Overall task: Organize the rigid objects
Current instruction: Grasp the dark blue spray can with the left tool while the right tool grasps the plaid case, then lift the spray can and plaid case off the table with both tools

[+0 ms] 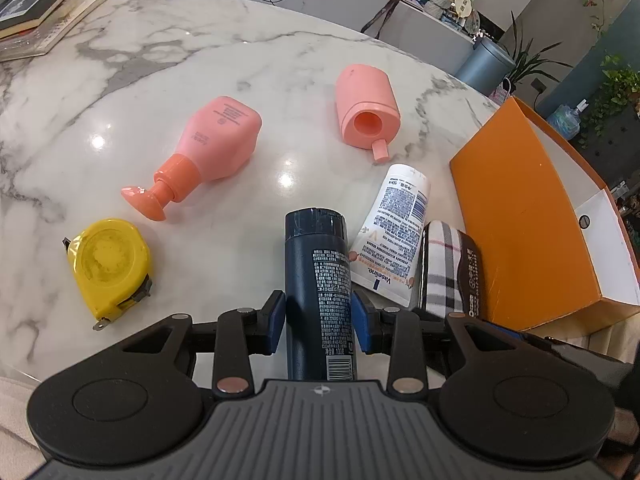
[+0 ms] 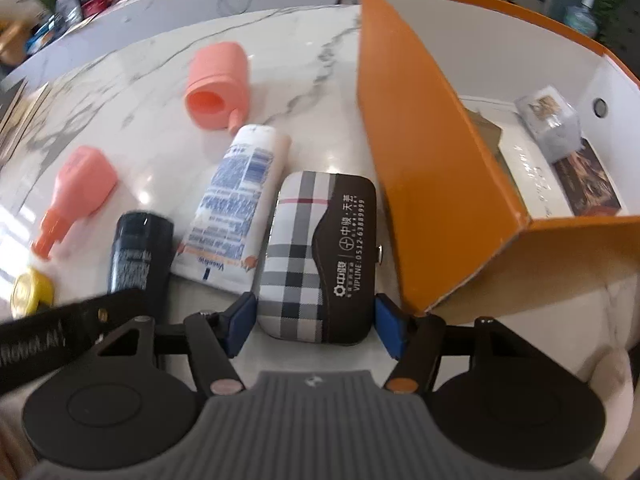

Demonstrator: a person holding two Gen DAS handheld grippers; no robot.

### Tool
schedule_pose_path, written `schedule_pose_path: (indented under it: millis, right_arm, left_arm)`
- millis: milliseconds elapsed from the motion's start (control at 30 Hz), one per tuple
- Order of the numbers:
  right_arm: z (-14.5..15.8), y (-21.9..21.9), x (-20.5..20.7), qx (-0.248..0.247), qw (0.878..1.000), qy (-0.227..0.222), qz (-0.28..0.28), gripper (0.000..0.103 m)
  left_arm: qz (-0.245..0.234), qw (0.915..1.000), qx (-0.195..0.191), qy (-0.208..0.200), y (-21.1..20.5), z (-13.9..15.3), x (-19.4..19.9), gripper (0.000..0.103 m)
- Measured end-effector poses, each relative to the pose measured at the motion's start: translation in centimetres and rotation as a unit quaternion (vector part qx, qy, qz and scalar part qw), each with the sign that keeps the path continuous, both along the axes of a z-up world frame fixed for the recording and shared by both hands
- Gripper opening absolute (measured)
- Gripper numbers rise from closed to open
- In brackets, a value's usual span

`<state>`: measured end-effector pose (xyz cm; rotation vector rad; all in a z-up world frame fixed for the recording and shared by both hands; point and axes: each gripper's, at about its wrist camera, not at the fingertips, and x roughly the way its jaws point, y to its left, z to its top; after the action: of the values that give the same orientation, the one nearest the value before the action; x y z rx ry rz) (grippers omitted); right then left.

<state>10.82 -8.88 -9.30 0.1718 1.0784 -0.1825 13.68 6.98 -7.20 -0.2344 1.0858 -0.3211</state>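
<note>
My left gripper (image 1: 319, 322) is shut on a dark blue bottle (image 1: 318, 280) that lies on the marble table (image 1: 160, 72). My right gripper (image 2: 315, 320) is open around the near end of a plaid case (image 2: 316, 252), with a small gap at each pad. A white Vaseline tube (image 2: 236, 200) lies between the bottle (image 2: 138, 256) and the case; the tube (image 1: 394, 232) and case (image 1: 446, 268) also show in the left wrist view. The orange box (image 2: 424, 140) stands right of the case.
Two pink bottles (image 1: 218, 140) (image 1: 366, 106) lie farther out on the table. A yellow tape measure (image 1: 110, 264) lies at the left. Books (image 1: 40, 12) are stacked at the far left. The orange box (image 1: 528, 216) holds several small items (image 2: 552, 128).
</note>
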Motion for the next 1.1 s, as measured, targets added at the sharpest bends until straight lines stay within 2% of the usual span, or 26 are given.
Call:
schedule_pose_path:
  millis: [200, 333, 500, 600, 767, 900, 1100]
  right_arm:
    - [0.4, 0.8, -1.6, 0.006, 0.994, 0.034, 0.1, 0.063]
    - [0.5, 1.4, -2.6, 0.011, 0.989, 0.052, 0.136, 0.063]
    - [0.6, 1.4, -3.1, 0.022, 0.988, 0.054, 0.144, 0.065]
    - [0.8, 1.3, -2.9, 0.023, 0.988, 0.04, 0.146, 0.07]
    - [0.8, 1.2, -1.9, 0.018, 0.99, 0.017, 0.139, 0.071]
    - [0.2, 1.3, -1.2, 0.015, 0.992, 0.014, 0.127, 0.071]
    - [0.0, 2.1, -1.1, -0.017, 0.988, 0.006, 0.154, 0.069]
  left_arm:
    - [-0.002, 1.0, 0.003, 0.001, -0.1, 0.1, 0.0, 0.04]
    - [-0.011, 0.9998, 0.01, 0.012, -0.3, 0.0, -0.2, 0.042]
    - [-0.009, 0.9994, 0.02, 0.027, -0.2, 0.0, -0.5, 0.044]
    - [-0.012, 0.9991, 0.025, 0.031, -0.3, -0.1, -0.6, 0.046]
    - [-0.017, 0.9984, 0.043, 0.033, -1.0, -0.5, -0.1, 0.047]
    - [-0.027, 0.9974, 0.064, 0.02, -1.8, -0.5, 0.0, 0.048]
    - [-0.044, 0.9947, 0.093, 0.002, -2.8, -0.6, -0.2, 0.048]
